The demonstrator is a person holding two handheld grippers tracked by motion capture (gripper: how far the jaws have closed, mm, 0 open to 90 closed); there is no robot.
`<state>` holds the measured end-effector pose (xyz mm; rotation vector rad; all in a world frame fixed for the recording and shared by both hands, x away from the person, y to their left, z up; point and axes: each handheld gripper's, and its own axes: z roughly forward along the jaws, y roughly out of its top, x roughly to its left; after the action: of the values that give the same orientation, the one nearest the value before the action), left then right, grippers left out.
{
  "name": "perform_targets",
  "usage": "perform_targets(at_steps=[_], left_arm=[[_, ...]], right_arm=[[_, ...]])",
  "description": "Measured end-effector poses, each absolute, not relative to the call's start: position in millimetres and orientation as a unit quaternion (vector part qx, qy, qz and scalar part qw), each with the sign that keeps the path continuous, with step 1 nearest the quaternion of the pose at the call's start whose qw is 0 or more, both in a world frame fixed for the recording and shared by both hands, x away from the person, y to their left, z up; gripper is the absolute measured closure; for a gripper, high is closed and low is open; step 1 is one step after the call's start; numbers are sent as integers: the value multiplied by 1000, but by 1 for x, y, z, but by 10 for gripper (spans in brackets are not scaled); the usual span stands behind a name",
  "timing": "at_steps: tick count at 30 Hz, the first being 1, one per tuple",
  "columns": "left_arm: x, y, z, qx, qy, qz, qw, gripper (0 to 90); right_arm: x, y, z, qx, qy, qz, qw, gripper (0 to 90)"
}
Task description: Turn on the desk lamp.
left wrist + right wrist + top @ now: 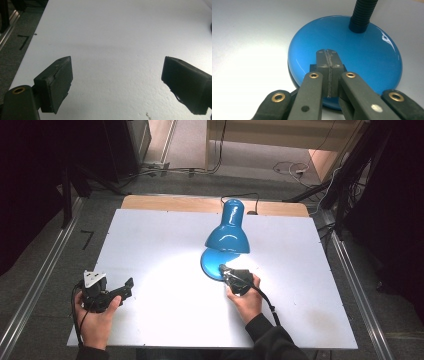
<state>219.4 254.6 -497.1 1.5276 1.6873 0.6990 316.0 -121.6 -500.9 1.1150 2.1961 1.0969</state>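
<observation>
A blue desk lamp stands right of the table's middle, its shade (227, 237) bent down over its round base (210, 265). It throws a bright patch on the white table (150, 230). My right gripper (223, 269) is shut, with nothing between the jaws. In the right gripper view its tips (327, 52) lie over the near part of the glossy base (367, 50), above a small dark block (312, 67); contact cannot be told. The ribbed black neck (362, 15) rises behind. My left gripper (127, 289) is held near the front left, open and empty (117, 61) over bare table (112, 30).
A wooden strip (175, 202) runs along the table's far edge, where the lamp's cord (245, 196) drops off. Metal rails (40, 275) flank the table on both sides. Cables (190, 170) lie on the floor behind, and a black tape mark (87, 239) is at the left.
</observation>
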Motion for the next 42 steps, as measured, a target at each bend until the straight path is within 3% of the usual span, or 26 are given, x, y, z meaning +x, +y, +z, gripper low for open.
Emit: perform_targets(at_steps=[5, 11, 16, 27, 42], left_arm=[[219, 255, -497, 596, 658, 273, 372, 111], [220, 255, -497, 595, 658, 273, 372, 111], [220, 255, -497, 595, 659, 273, 372, 111], [220, 255, -498, 595, 659, 273, 371, 111], [220, 254, -498, 596, 659, 273, 369, 111]], right_arm=[[319, -126, -499, 419, 790, 402, 198, 870], [321, -130, -496, 425, 786, 409, 187, 778], [321, -134, -493, 430, 781, 417, 178, 591], [318, -141, -487, 436, 783, 409, 171, 294], [312, -163, -483, 441, 780, 408, 174, 208]])
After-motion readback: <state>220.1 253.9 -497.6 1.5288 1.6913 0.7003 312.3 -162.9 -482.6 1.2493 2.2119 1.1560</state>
